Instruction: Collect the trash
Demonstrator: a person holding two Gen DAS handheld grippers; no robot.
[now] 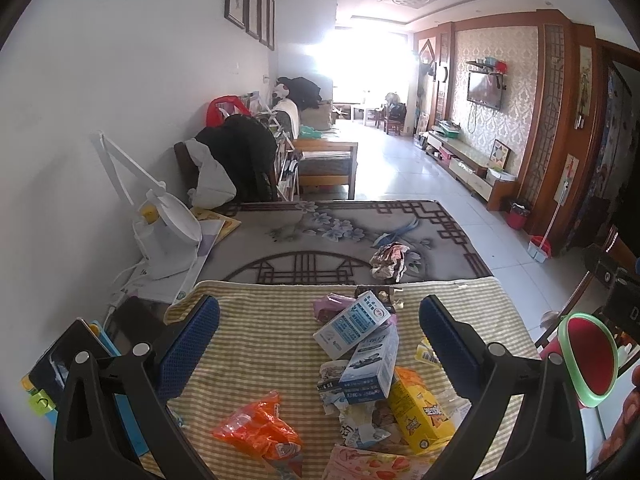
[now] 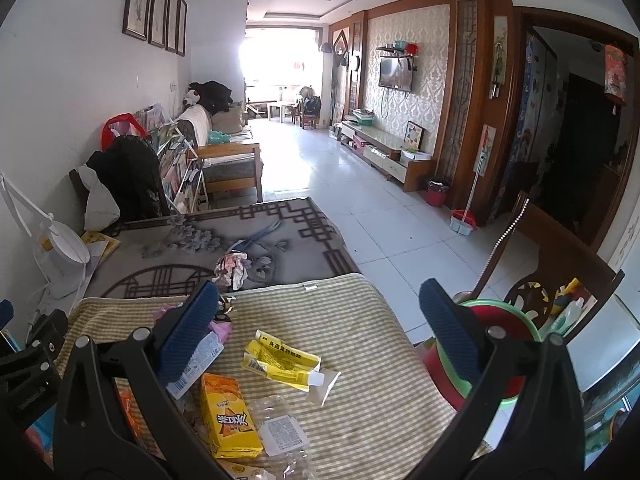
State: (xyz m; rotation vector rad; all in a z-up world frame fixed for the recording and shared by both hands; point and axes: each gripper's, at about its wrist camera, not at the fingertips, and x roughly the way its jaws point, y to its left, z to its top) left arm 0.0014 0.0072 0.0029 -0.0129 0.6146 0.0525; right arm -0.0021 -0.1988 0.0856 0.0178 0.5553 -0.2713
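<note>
Left wrist view: left gripper point(image 1: 319, 344) spread wide, nothing held, poised above striped cloth point(image 1: 256, 320). Between the pads: white-blue carton point(image 1: 352, 326) resting on blue box point(image 1: 372, 368), yellow box point(image 1: 420, 412) just beside, orange wrapper point(image 1: 260, 428) nearer the left pad. Crumpled wrapper point(image 1: 390, 260) farther off, on patterned table cover point(image 1: 320, 232). Red bin point(image 1: 588, 356) with green rim off the cloth's right edge.

Right wrist view: right gripper point(image 2: 319, 332) likewise spread, empty. Yellow box point(image 2: 228, 416) and flattened yellow packet point(image 2: 280, 360) lying on cloth between pads. Red bin point(image 2: 504, 328) behind right pad, beside table edge.
</note>
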